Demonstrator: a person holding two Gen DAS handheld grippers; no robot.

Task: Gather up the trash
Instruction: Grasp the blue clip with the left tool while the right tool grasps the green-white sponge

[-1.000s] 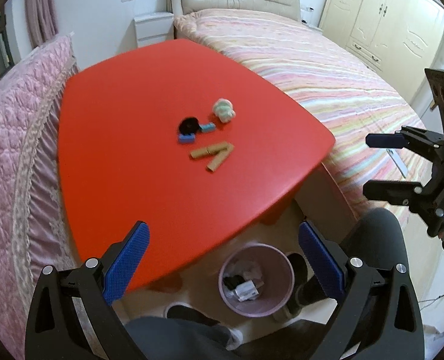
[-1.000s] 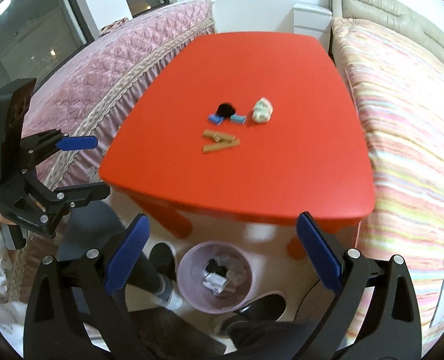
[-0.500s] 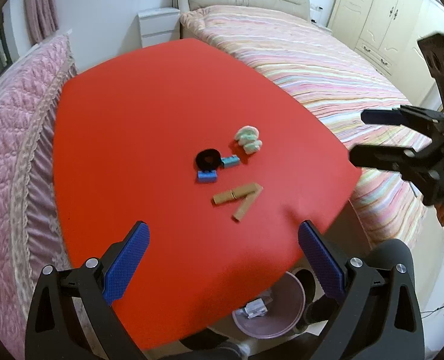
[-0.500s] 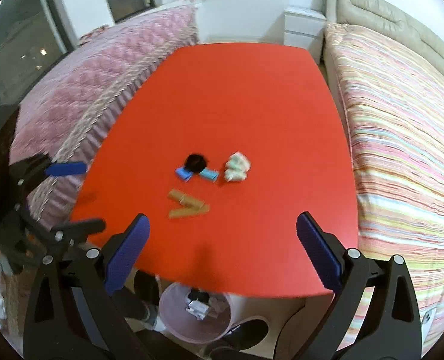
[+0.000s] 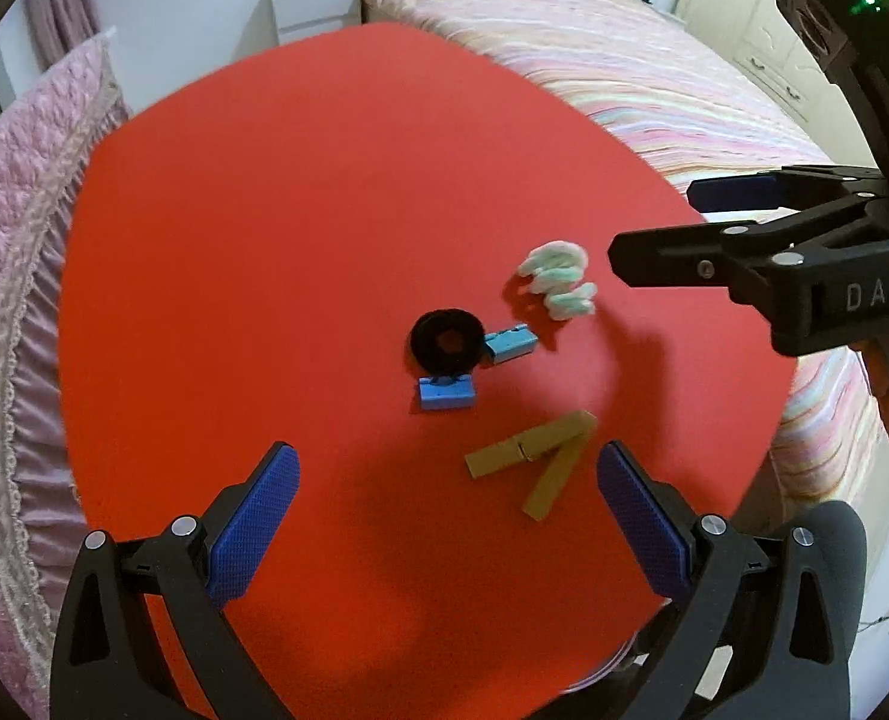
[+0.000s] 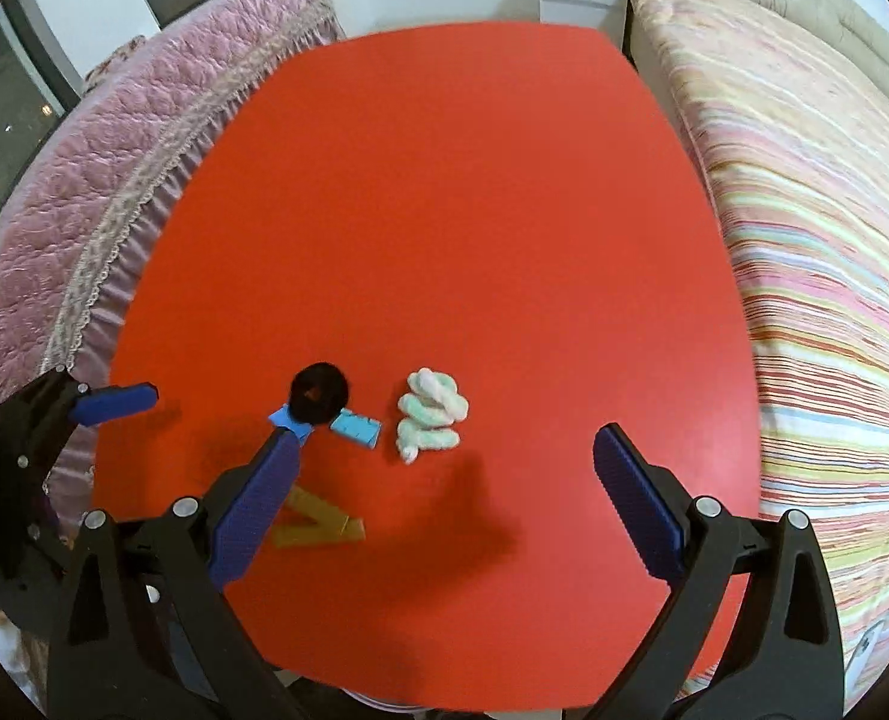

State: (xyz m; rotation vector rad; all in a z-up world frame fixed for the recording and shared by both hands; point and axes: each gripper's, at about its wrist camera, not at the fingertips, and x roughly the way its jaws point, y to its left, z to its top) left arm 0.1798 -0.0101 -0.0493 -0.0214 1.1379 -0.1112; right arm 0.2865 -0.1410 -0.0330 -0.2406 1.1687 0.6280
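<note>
A pink quilted bedspread [image 6: 114,168] with a lace frill is lying along the left of the red table [image 5: 300,240], its far end running out of frame. Over the table's near left part, the left gripper [image 5: 447,516] is hovering with its blue-padded jaws spread wide and holding nothing. Between and beyond its tips, the trash is sitting in a loose cluster. A black fuzzy ring [image 5: 446,340] is resting there, with a small blue rectangular block [image 5: 446,393] touching its near side and a second blue block [image 5: 509,342] touching its right side. Just to the right, two flat tan sticks [image 5: 534,453] are lying joined in a V; in the right wrist view the right gripper's left finger is covering part of them. Farther back, a soft, twisted white and pale green wad [image 5: 558,279] is lying apart from the blocks. The right gripper [image 6: 444,474] is hanging above that wad, jaws wide apart and empty. At the table's near edge, only a pale sliver of a round bin rim [image 5: 615,657] is showing; its contents are hidden. On the right, a bed with a striped cover [image 6: 822,252] is stretching away, its padded headboard blurred at the frame edge.
</note>
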